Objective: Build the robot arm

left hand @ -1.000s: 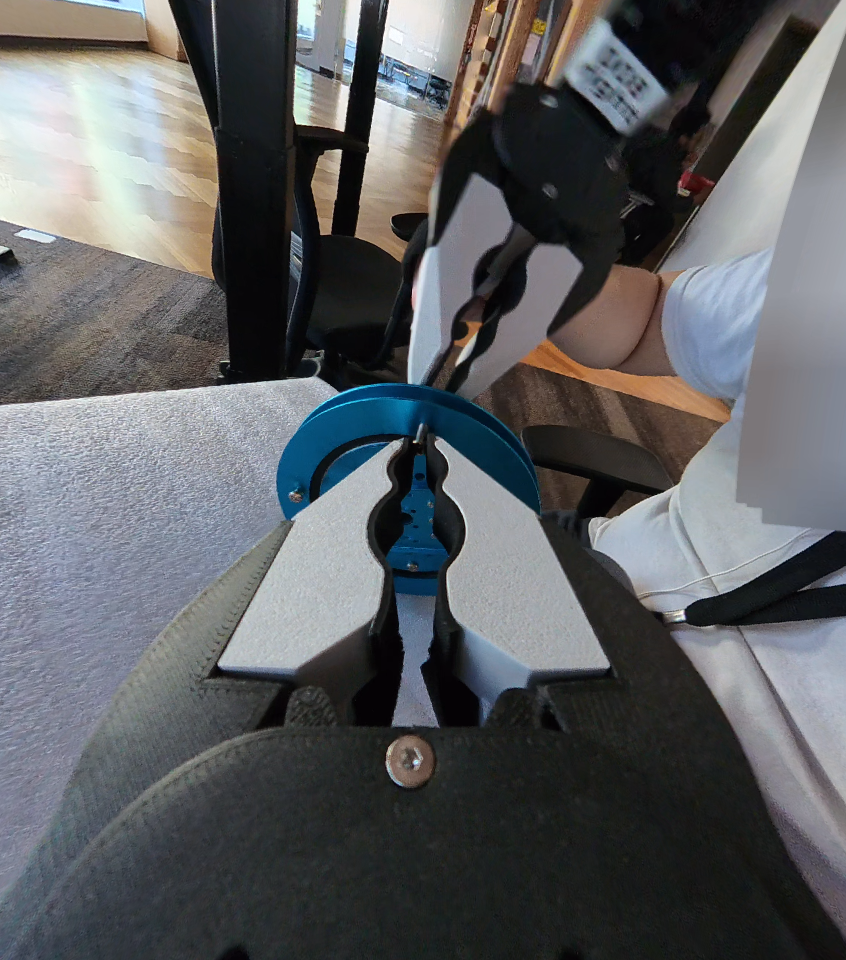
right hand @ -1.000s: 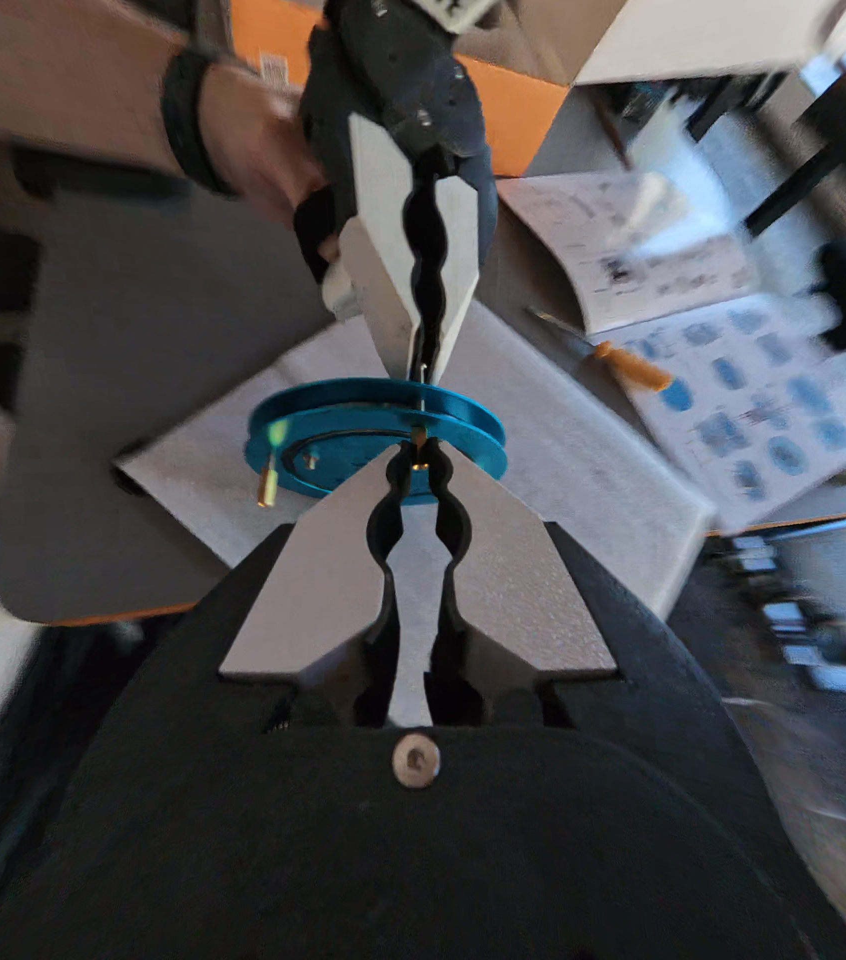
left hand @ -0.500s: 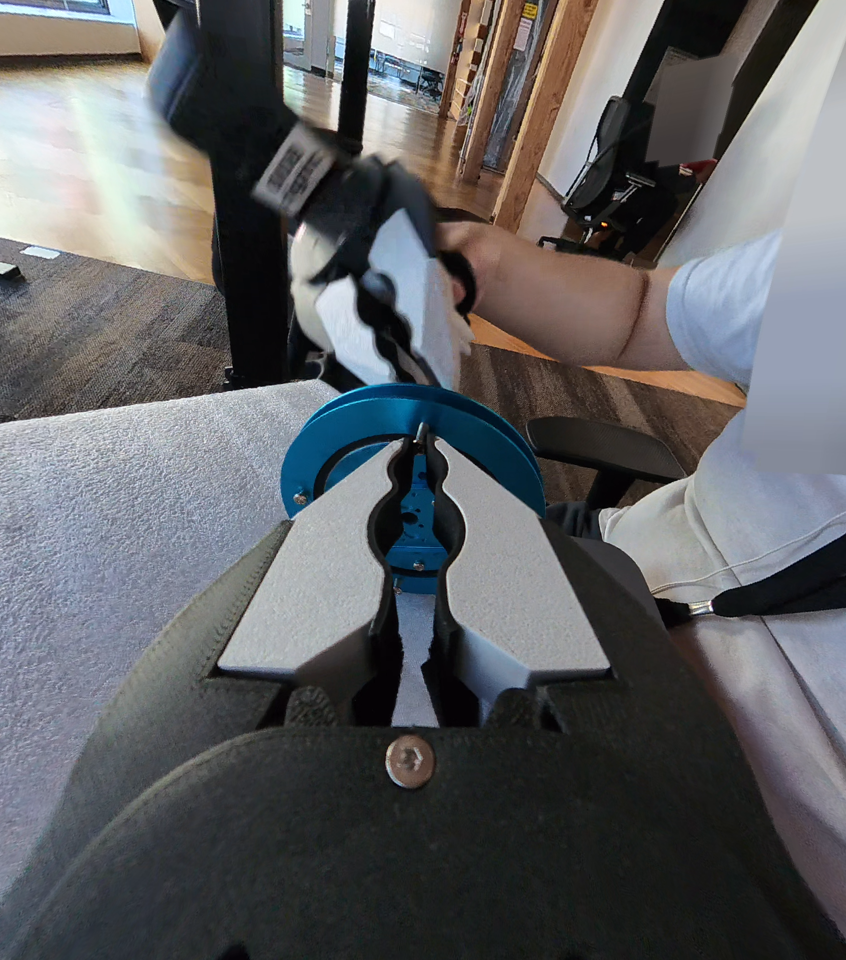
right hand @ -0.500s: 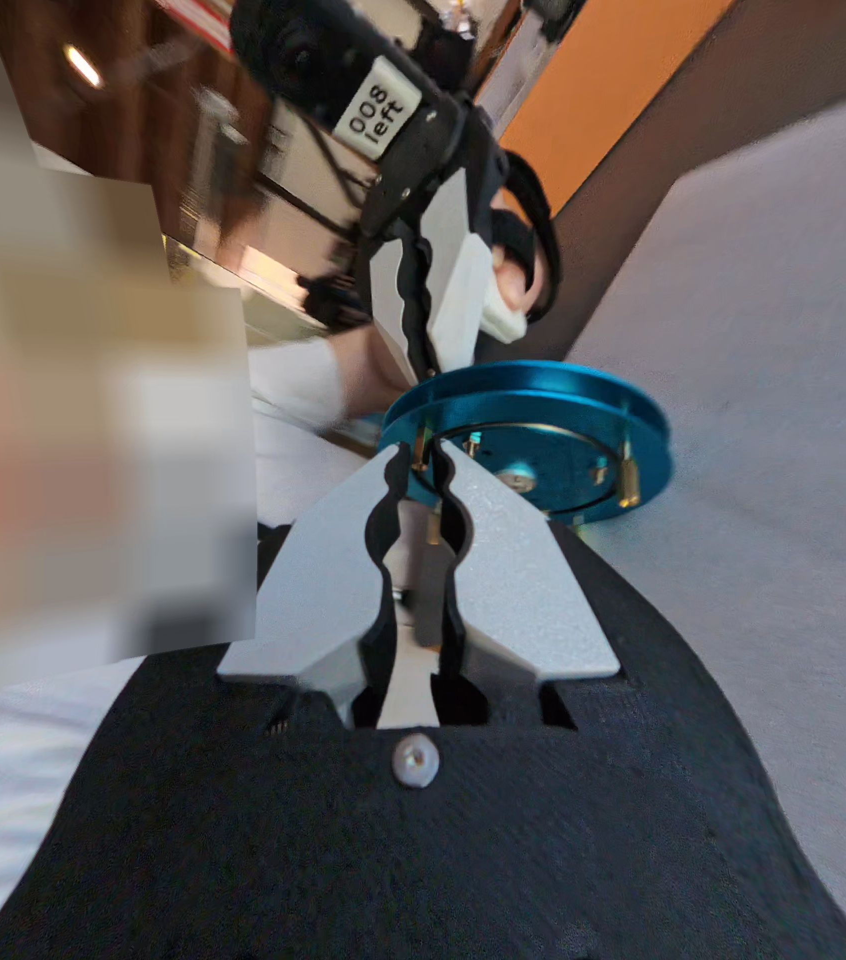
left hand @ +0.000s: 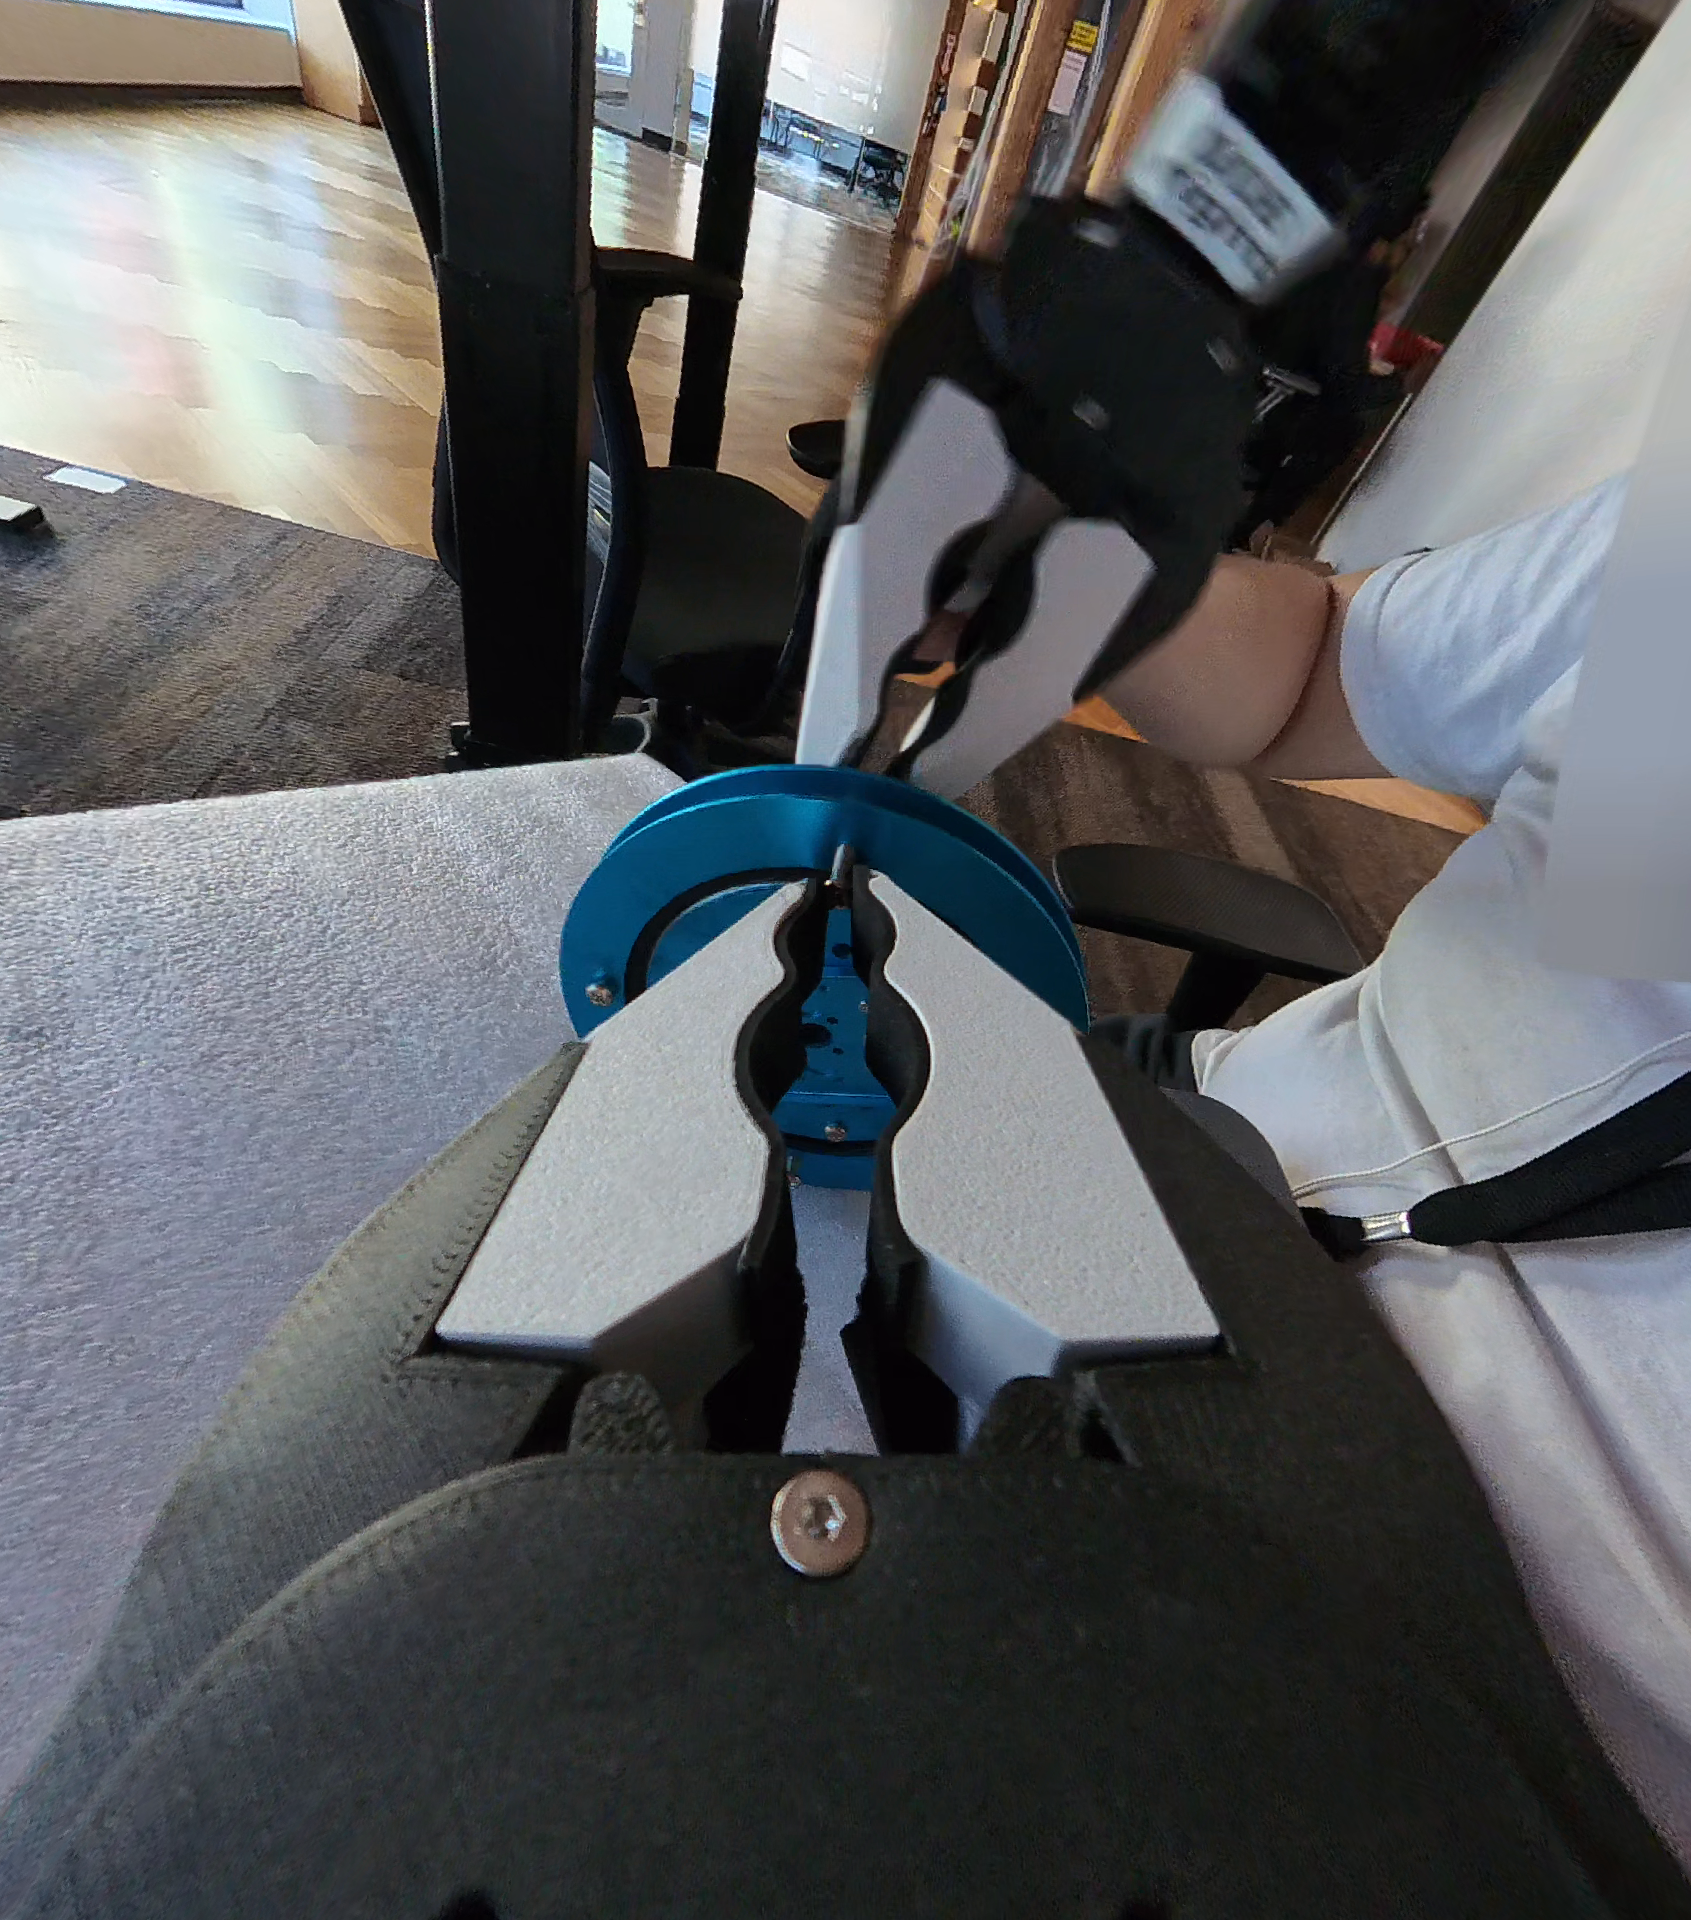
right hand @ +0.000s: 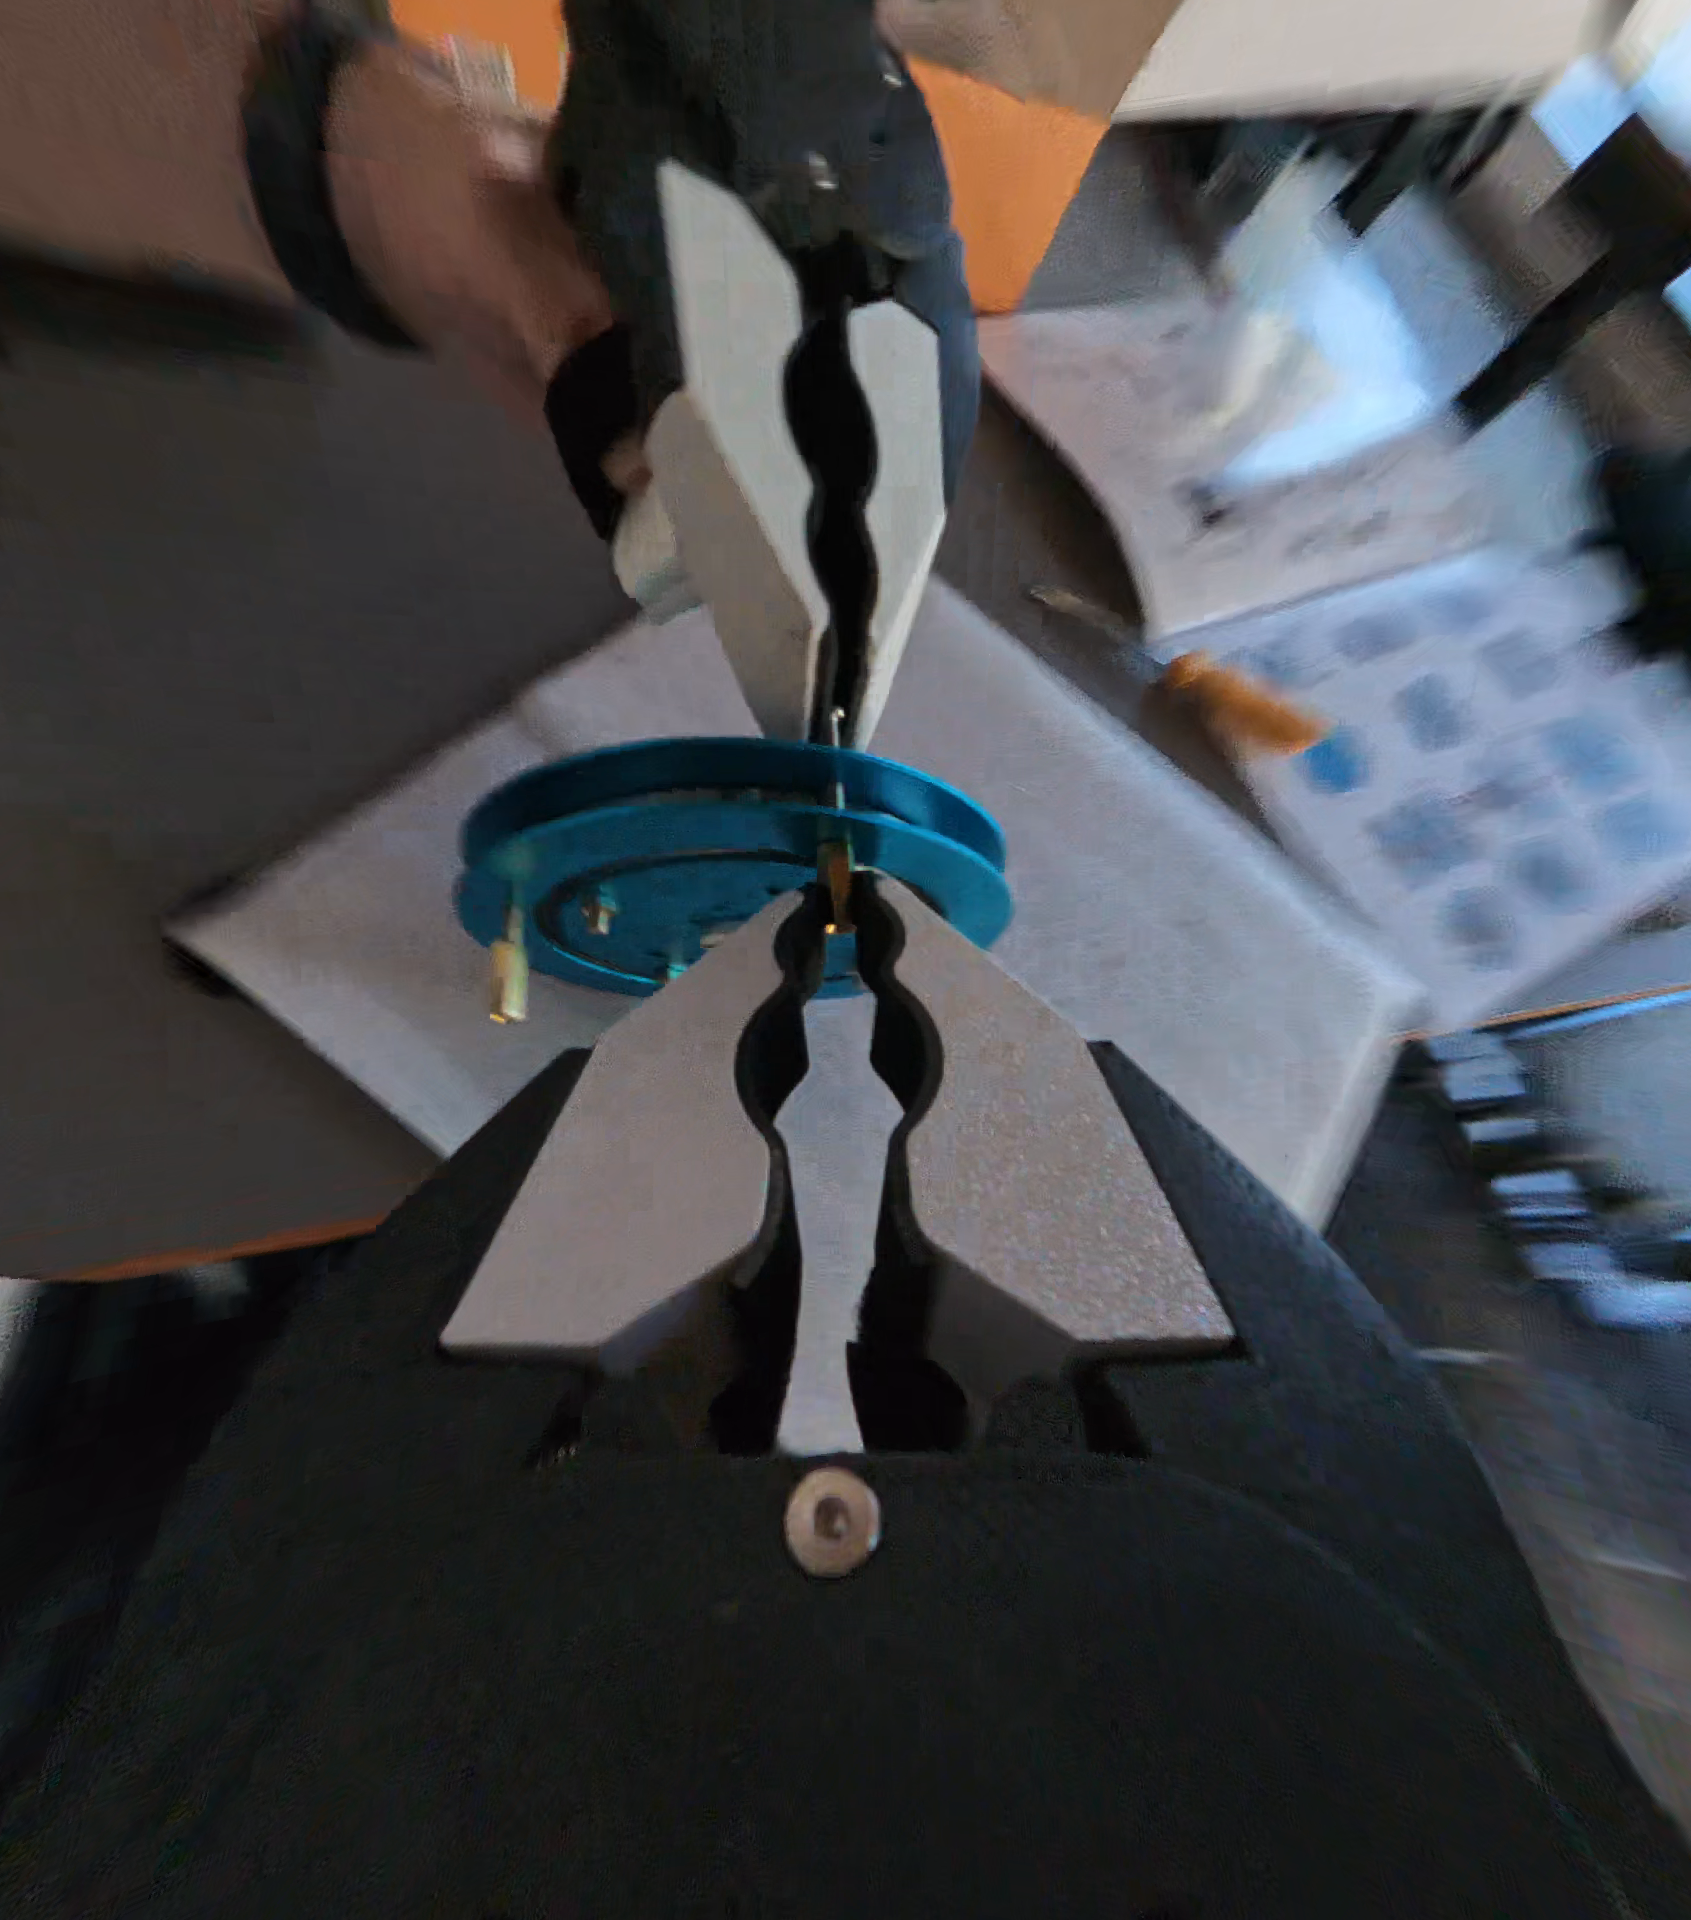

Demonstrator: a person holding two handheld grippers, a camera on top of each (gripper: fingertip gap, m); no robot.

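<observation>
Two grippers meet on one blue double-disc wheel (left hand: 825, 831), which is held above a grey foam mat (left hand: 197, 987). At far left in the left wrist view, wooden flooring (left hand: 145, 260) and dark carpet (left hand: 145, 644) lie beyond the mat, with a black post (left hand: 508, 416) rising behind the mat's far edge. At centre, the left gripper (left hand: 839, 883) has its fingers drawn together on a small pin at the wheel's upper rim, the wheel standing on edge and facing the camera just past the fingertips. Above the wheel, the right gripper (left hand: 898, 764) points down at the top of the rim with its fingers nearly together; whether it touches the rim cannot be told from this view. To the right, a person's bare forearm (left hand: 1225, 665) and white shirt (left hand: 1547, 1143) fill the frame, with a black strap (left hand: 1599, 1174) across the shirt.

The right wrist view is blurred by motion. At left, a hand (right hand: 508, 291) with a dark wristband holds the left gripper (right hand: 841, 722), which reaches down onto the wheel's (right hand: 612, 831) far rim. At centre, the right gripper (right hand: 836, 914) is closed on a brass standoff (right hand: 834, 868) at the wheel's near edge; another brass standoff (right hand: 508, 977) hangs at the wheel's left. At right, an orange-handled tool (right hand: 1236, 707) lies on an open printed booklet (right hand: 1495, 727) beside the mat (right hand: 1132, 935).
</observation>
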